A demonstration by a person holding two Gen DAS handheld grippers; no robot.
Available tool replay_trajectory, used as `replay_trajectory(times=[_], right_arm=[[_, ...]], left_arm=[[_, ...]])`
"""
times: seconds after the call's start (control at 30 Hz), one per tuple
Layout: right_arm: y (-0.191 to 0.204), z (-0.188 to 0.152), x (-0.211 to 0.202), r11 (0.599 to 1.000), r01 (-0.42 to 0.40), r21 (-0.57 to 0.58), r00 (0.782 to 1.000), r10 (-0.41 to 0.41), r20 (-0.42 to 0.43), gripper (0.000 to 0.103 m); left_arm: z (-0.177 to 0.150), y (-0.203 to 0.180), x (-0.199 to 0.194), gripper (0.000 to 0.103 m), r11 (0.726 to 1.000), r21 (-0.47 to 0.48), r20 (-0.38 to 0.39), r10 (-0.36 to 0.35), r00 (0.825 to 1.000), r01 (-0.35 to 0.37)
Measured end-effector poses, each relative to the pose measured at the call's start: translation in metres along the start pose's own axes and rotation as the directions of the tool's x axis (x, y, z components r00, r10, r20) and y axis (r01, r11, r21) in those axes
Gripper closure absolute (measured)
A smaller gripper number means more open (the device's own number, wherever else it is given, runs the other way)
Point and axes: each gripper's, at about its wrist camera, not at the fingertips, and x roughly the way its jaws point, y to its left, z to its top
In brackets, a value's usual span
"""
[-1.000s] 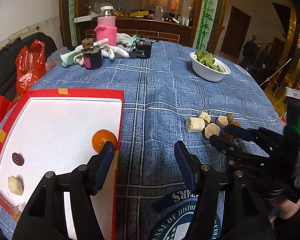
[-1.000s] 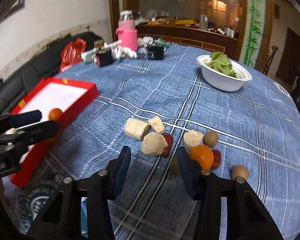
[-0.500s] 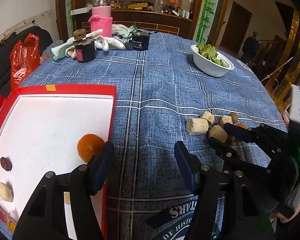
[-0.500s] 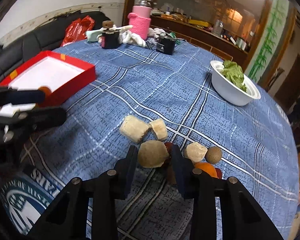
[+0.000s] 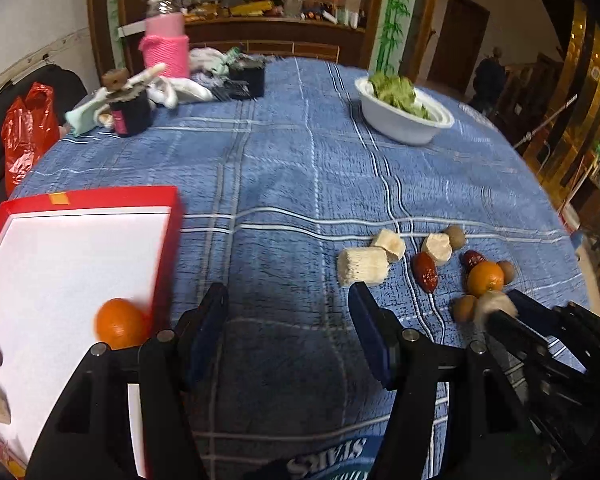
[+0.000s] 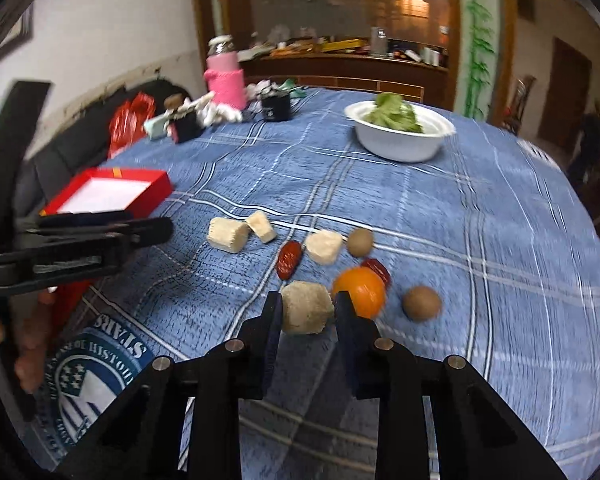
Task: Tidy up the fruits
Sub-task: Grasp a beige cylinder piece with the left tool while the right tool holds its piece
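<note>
- Writing: the blue cloth carries a round printed emblem (image 6: 96,376); "STARS" reads on it, the rest being too partial to make out.
- Surface: a round table under a blue plaid tablecloth (image 5: 300,184), coarse-woven with pale lines.
- Room: a dark wood sideboard behind the table, bamboo-painted pillars, a red plastic bag (image 5: 28,132) at 9 o'clock.
- Right gripper (image 6: 306,314): its jaws have just been closing and now pinch a beige, rough, drum-shaped fruit piece (image 6: 307,307), low in the middle of its view.
- Left gripper (image 5: 288,332): jaws stand apart with nothing between them, above bare cloth.
- Loose fruits at 3 o'clock of the left view: pale ridged chunks (image 5: 362,266), a glossy red date (image 5: 426,272), a smooth orange (image 5: 485,278), and small brown round fruits.
- A red-rimmed box with white floor (image 5: 72,264) at 8 o'clock holds another orange (image 5: 120,324), a dark date and a beige piece.
- A white bowl (image 5: 404,120) of leafy greens at 1 o'clock; a jar in a pink knitted sleeve (image 5: 166,48) at 11 o'clock.
</note>
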Motion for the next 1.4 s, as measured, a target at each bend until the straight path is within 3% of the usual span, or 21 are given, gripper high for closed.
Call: replay_trajectory(times=[0.17,0.3,0.4,0.53,0.67,0.7,0.77,0.8,1.1,1.4], right_arm=[[-0.009,-0.008,-0.008,0.998,-0.033,0.054,0.999,0.031,0.026,0.075],[-0.01,-0.007,-0.017,0.996,-0.065,0.056,0.996,0.061,0.069,0.075],[-0.012,-0.008,-0.02,0.995,-0.081,0.064,0.994,0.075,0.08,0.075],[-0.012,-0.008,-0.028,0.993,-0.1,0.067,0.99,0.093,0.108,0.075],[-0.008,-0.008,-0.032,0.993,-0.106,0.054,0.988,0.099,0.119,0.075],[-0.008,-0.008,-0.033,0.993,-0.107,0.053,0.987,0.1,0.122,0.075],[-0.008,-0.009,-0.035,0.993,-0.108,0.055,0.987,0.1,0.128,0.075],[-0.009,-0.008,-0.035,0.992,-0.109,0.057,0.986,0.101,0.13,0.075],[-0.009,-0.01,-0.034,0.994,-0.088,0.064,0.989,0.079,0.128,0.075],[-0.004,-0.011,-0.035,0.994,-0.065,0.086,0.993,0.056,0.108,0.075]], left_arm=[[0.006,-0.018,0.019,0.041,0.999,0.032,-0.021,0.011,1.0,-0.011],[0.013,-0.029,0.023,0.04,0.998,0.049,0.021,0.04,0.999,-0.041],[0.016,-0.032,0.028,0.04,0.999,0.037,-0.026,-0.001,1.0,0.002],[0.016,-0.041,0.02,0.04,0.999,0.047,0.032,0.004,0.999,-0.006],[0.015,-0.045,0.039,0.04,0.999,0.041,-0.025,0.028,0.999,-0.027],[0.013,-0.044,0.043,0.045,0.998,0.04,-0.036,0.051,0.998,-0.05],[0.01,-0.045,0.041,0.071,0.996,0.057,-0.013,0.07,0.997,-0.069],[0.01,-0.045,0.04,0.079,0.996,0.06,-0.017,0.067,0.998,-0.066],[-0.003,-0.045,-0.002,0.079,0.998,0.052,0.056,0.04,0.998,-0.043],[-0.032,-0.04,-0.032,0.079,0.997,0.044,0.04,0.056,0.998,-0.058]])
